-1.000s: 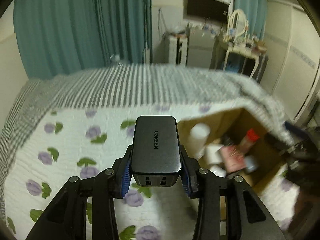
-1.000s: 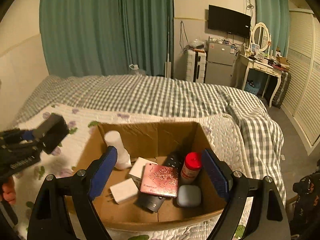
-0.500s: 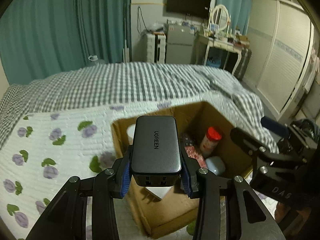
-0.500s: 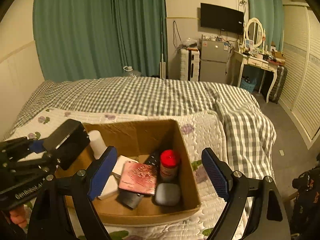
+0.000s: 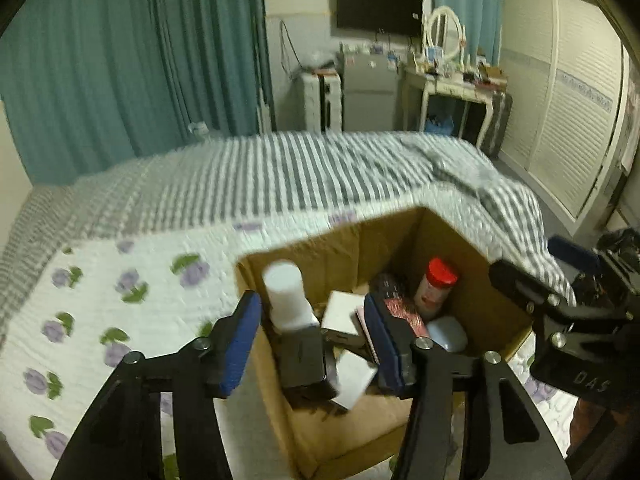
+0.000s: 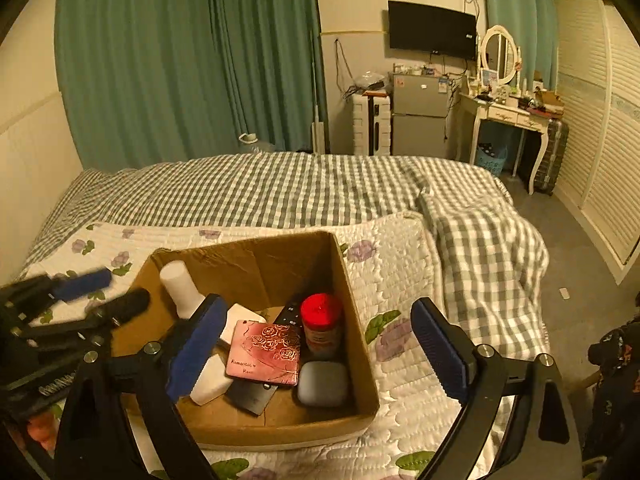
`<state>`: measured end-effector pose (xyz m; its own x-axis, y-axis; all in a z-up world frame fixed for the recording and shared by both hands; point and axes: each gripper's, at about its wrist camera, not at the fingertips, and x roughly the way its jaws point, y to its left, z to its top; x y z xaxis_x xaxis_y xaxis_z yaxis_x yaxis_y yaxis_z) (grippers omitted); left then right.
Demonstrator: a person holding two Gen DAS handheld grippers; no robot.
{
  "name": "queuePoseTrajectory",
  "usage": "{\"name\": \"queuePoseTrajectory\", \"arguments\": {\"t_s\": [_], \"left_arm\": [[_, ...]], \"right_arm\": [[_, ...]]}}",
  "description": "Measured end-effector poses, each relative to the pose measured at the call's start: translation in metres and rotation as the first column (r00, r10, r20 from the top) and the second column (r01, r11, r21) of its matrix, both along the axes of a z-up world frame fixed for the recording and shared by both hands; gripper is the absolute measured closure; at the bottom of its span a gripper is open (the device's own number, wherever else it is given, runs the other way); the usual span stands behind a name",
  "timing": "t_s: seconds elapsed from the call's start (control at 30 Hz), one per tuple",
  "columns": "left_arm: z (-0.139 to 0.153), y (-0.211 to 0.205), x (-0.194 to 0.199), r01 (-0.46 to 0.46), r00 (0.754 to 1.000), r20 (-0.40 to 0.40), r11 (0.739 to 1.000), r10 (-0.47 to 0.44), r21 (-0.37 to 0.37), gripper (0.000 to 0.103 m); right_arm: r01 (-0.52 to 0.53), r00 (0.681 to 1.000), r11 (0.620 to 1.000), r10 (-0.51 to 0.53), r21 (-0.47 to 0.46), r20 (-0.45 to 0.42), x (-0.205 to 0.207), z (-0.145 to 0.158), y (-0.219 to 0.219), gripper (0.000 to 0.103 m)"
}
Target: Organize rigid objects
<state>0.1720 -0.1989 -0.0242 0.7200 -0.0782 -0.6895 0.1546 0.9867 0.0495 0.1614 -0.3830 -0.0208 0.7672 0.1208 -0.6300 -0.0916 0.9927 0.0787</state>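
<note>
My left gripper (image 5: pixel 312 340) is open above the near left corner of the cardboard box (image 5: pixel 452 236). The black UGREEN charger (image 5: pixel 302 360) is free between the fingers, down inside the box beside a white bottle (image 5: pixel 286 296). My right gripper (image 6: pixel 316 344) is open and empty over the box (image 6: pixel 360 408). In the box lie a white bottle (image 6: pixel 180 286), white adapters (image 6: pixel 212 380), a pink rose case (image 6: pixel 266 354), a red-capped bottle (image 6: pixel 320 326), a grey earbud case (image 6: pixel 322 384) and a black remote (image 6: pixel 290 312). The left gripper (image 6: pixel 92 292) shows at the box's left side.
The box sits on a white quilt with purple flowers (image 6: pixel 400 340) on a bed with a grey checked blanket (image 6: pixel 280 188). The bed's right edge drops to the floor (image 6: pixel 576 288). Green curtains, a fridge, a dressing table and wardrobe doors stand behind.
My left gripper has opened and let go of the black charger, which has dropped into the box. The right gripper has stayed open and shifted slightly relative to the box.
</note>
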Motion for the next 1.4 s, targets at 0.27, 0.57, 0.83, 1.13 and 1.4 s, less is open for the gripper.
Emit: {"name": "queuePoseTrajectory", "arguments": {"t_s": [0.27,0.57,0.83,1.13,1.4], "left_arm": [[0.051,0.017,-0.045,-0.053,0.981,0.186,0.998,0.047,0.022,0.03],[0.067,0.045,-0.092,-0.126,0.934,0.338,0.992,0.112,0.02,0.023],[0.035,0.063,-0.093,-0.177,0.922,0.347,0.984,0.171,-0.015,0.023],[0.004,0.079,-0.092,-0.213,0.933,0.29,0.977,0.211,-0.026,0.023],[0.007,0.075,-0.097,-0.189,0.937,0.293,0.981,0.191,-0.035,0.023]], "right_arm": [[-0.002,0.994,0.999,0.007,-0.053,0.107,-0.032,0.054,0.017,0.0],[0.02,0.982,1.0,-0.017,-0.014,0.186,-0.071,0.067,0.032,0.0],[0.042,0.974,0.996,-0.024,-0.076,0.227,-0.075,0.042,0.049,0.0],[0.017,0.977,0.997,-0.001,-0.07,0.215,-0.073,0.027,0.054,0.0],[0.022,0.978,0.997,-0.005,-0.078,0.209,-0.073,0.026,0.055,0.0]]}}
